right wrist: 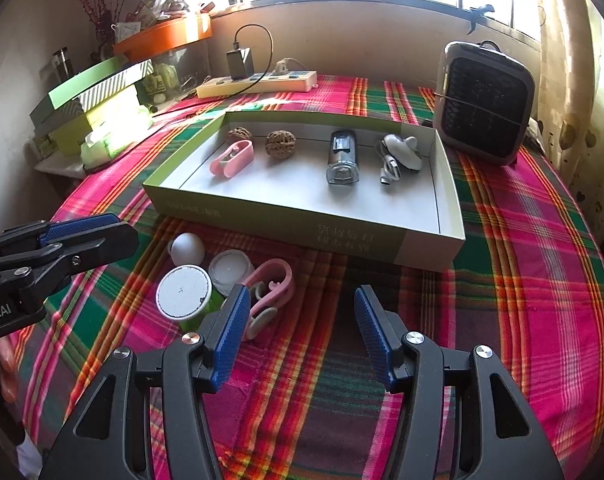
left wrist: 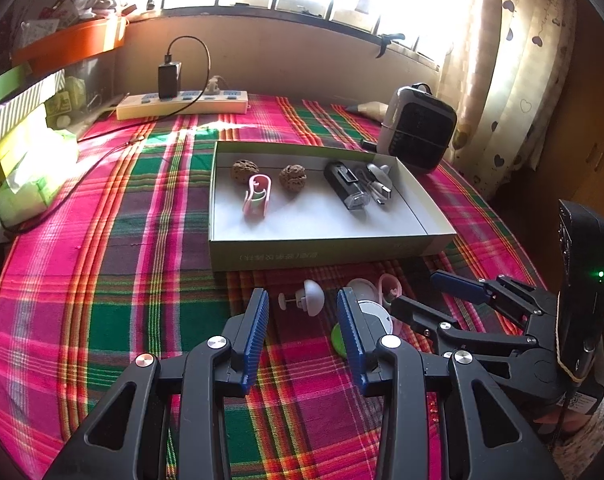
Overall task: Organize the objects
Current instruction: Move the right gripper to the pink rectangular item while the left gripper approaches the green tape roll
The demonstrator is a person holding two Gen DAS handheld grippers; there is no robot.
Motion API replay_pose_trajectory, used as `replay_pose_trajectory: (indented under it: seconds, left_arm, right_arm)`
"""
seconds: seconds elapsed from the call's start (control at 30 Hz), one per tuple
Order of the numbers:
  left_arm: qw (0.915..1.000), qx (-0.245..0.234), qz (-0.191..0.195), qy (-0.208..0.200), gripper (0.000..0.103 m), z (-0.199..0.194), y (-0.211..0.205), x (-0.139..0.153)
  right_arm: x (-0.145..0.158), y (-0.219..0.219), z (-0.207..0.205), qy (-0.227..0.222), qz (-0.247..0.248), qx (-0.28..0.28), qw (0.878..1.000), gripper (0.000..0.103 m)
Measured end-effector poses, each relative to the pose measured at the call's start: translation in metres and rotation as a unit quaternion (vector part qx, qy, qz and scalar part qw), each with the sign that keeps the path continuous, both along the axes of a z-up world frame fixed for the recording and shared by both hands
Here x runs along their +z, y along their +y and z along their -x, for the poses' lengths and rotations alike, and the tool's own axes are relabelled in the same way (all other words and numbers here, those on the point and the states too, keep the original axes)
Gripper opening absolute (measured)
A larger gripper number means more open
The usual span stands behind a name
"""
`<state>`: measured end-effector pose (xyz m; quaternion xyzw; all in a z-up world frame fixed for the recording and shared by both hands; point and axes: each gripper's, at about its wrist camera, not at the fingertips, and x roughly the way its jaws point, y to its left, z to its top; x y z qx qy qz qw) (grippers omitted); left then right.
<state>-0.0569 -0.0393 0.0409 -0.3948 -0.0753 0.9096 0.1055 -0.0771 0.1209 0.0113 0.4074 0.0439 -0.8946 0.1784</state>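
A shallow white box (left wrist: 322, 254) (right wrist: 418, 246) lies on the plaid cloth. It holds two walnuts (left wrist: 245, 171) (right wrist: 279, 143), a pink clip (left wrist: 255, 196) (right wrist: 233, 159), a dark bike light (left wrist: 345, 190) (right wrist: 342, 156) and a white cable piece (right wrist: 402, 152). In front of it lie a white knob (left wrist: 312, 297) (right wrist: 187, 249), a green can with a white lid (right wrist: 183, 294), a small white jar (right wrist: 231, 268) and a second pink clip (right wrist: 271, 286). My left gripper (left wrist: 303, 312) is open and empty near the knob. My right gripper (right wrist: 302, 312) is open and empty beside the pink clip.
A small heater (left wrist: 420, 128) (right wrist: 484, 102) stands behind the box at the right. A power strip with a charger (left wrist: 181, 102) (right wrist: 257, 82) lies at the back. Stacked green boxes (right wrist: 97, 108) and tissue packs (left wrist: 33, 176) are at the left.
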Motion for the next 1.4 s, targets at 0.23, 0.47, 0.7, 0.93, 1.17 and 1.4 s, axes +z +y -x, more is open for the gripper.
replay_pose_trajectory:
  seconds: [0.23, 0.47, 0.7, 0.93, 1.17, 1.4]
  left_arm:
    - [0.9998, -0.019, -0.009, -0.006, 0.034, -0.001, 0.009, -0.001]
    - [0.9988, -0.045, -0.009, -0.016, 0.042, -0.001, 0.024, -0.006]
    - [0.9978, -0.061, 0.004, -0.028, 0.042, 0.001, 0.037, -0.013]
    - [0.9971, -0.063, 0.020, -0.038, 0.042, 0.009, 0.046, -0.019]
    - [0.9976, -0.052, 0.014, -0.042, 0.042, 0.013, 0.042, -0.023]
    - [0.9980, -0.048, 0.007, -0.041, 0.037, 0.014, 0.039, -0.023]
  right_arm:
    - [0.002, 0.007, -0.001, 0.010, -0.033, -0.017, 0.999, 0.056]
    - [0.003, 0.021, 0.002, 0.013, -0.044, -0.037, 0.998, 0.056]
    - [0.004, 0.029, -0.001, 0.012, -0.032, -0.044, 0.998, 0.056]
    - [0.005, 0.032, -0.002, 0.011, -0.028, -0.045, 0.999, 0.056]
    - [0.005, 0.033, -0.003, 0.009, -0.024, -0.044, 0.999, 0.056]
    - [0.004, 0.032, -0.003, 0.005, -0.020, -0.043, 0.999, 0.056]
